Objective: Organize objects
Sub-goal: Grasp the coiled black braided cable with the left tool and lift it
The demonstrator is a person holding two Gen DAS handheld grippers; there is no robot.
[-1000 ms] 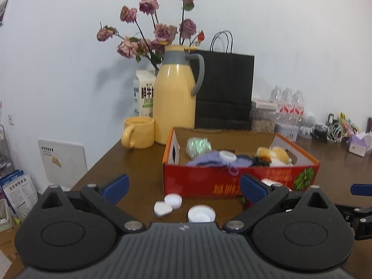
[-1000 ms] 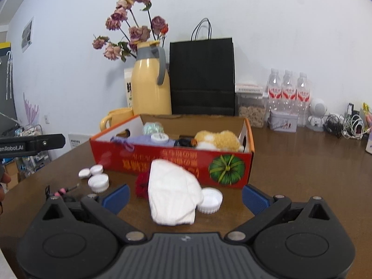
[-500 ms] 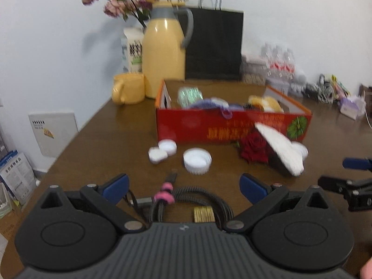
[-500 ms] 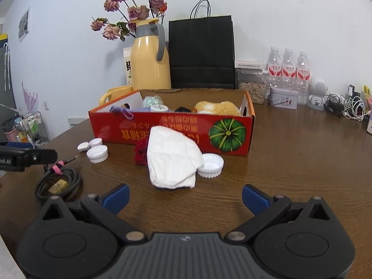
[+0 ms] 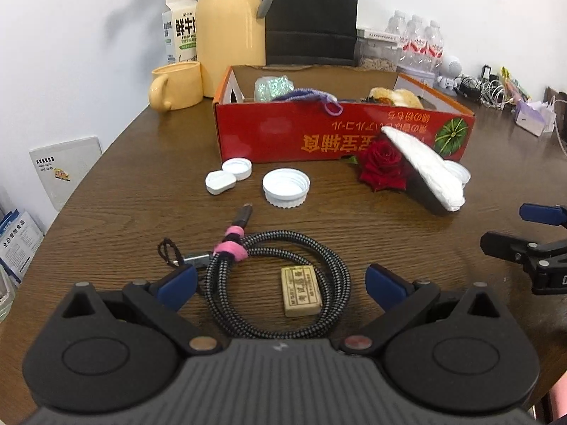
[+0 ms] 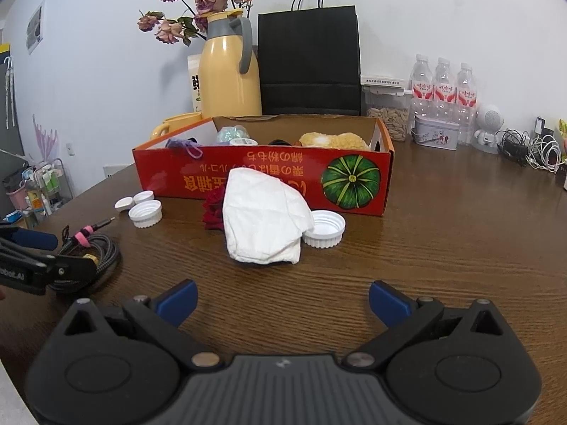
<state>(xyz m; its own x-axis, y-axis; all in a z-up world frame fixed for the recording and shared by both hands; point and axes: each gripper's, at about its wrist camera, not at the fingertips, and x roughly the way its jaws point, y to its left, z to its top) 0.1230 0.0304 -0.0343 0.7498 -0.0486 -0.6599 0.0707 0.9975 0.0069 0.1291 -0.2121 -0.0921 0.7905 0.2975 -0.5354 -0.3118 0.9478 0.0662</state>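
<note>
The left gripper [image 5: 280, 285] is spread wide and holds nothing; its blue fingertips straddle the coiled cable [image 5: 276, 283], which lies on the table [image 5: 141, 184] with a small tan block [image 5: 301, 290] inside the coil. This reads as the approach step before a pick: the cable appears to be the next item for the red box [image 5: 319, 131], which already holds a plush toy [image 5: 397, 96] and a purple knit piece [image 5: 304, 95]. The next move calls for lowering the fingers around one side of the coil, clear of the block, and closing near the pink tie [image 5: 230, 248] so the loops stay together. The right gripper [image 6: 281, 299] is equally wide and empty, facing the white cloth [image 6: 264, 219], which partly covers a red rose [image 6: 212, 209] in front of the box. White caps [image 5: 286, 187] lie loose nearby. Legible writing: "FRESH MILK" on the carton [image 5: 180, 35]; "obot.AI" on the left gripper's side in the right view. The box print is upside down and not readable with confidence.
</note>
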